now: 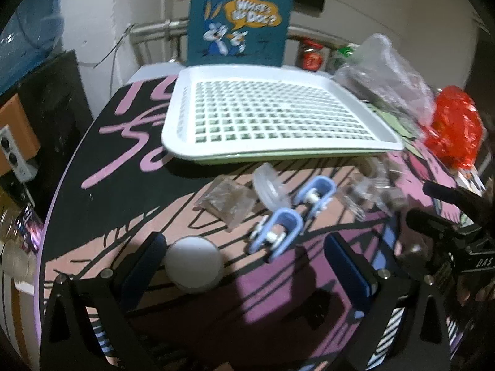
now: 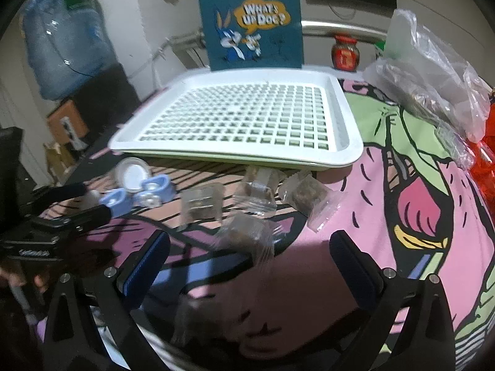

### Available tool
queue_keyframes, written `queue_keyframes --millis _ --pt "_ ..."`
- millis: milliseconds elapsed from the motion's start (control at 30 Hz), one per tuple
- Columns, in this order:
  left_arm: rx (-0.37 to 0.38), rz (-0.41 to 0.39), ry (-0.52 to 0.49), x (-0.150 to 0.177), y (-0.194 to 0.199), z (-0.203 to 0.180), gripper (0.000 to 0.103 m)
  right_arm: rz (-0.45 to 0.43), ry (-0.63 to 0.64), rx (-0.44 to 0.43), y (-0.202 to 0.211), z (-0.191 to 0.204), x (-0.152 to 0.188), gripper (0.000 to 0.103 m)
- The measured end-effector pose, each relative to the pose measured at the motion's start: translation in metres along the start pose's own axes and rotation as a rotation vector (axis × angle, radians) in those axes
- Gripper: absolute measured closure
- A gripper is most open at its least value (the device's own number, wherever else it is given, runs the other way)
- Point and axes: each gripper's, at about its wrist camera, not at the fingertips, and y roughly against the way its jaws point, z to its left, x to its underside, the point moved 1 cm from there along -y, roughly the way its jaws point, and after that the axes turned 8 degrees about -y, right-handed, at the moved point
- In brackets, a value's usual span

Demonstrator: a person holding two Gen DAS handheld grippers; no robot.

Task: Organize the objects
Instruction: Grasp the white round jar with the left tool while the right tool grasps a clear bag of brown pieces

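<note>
Item: white ball (image 1: 193,264), on the printed tablecloth (image 1: 278,296), just inside the left tongs' (image 1: 244,262) left pad. Likely light, smooth, prone to roll; grip across its middle. Both tongs, left and right (image 2: 249,259), wide open, empty. Tray (image 1: 386,142) beyond, bare.

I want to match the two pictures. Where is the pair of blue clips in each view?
Left wrist: the blue clips lie at centre, just in front of the white tray.
Right wrist: they lie at left of centre, below the tray's left corner.
Shared landmark: the rabbit bag behind the tray.
</note>
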Motion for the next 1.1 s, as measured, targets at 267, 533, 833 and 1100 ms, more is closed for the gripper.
queue_keyframes --millis 267,533,833,1100 --pt "0.064 -0.048 -0.047 0.003 0.014 -0.002 0.0 -0.008 0.024 -0.084 0.024 0.002 0.02 0.0" --pt "0.012 -0.021 -0.007 0.011 0.014 0.008 0.0 0.037 0.021 -0.088 0.016 0.0 0.027 0.0" --pt "0.004 -0.008 0.011 0.015 0.013 0.012 0.004 0.051 0.08 -0.069 0.016 0.012 0.035 0.0" --pt "-0.017 -0.024 0.008 0.015 0.016 0.012 0.004 0.024 0.102 -0.042 0.019 0.014 0.036 0.0"
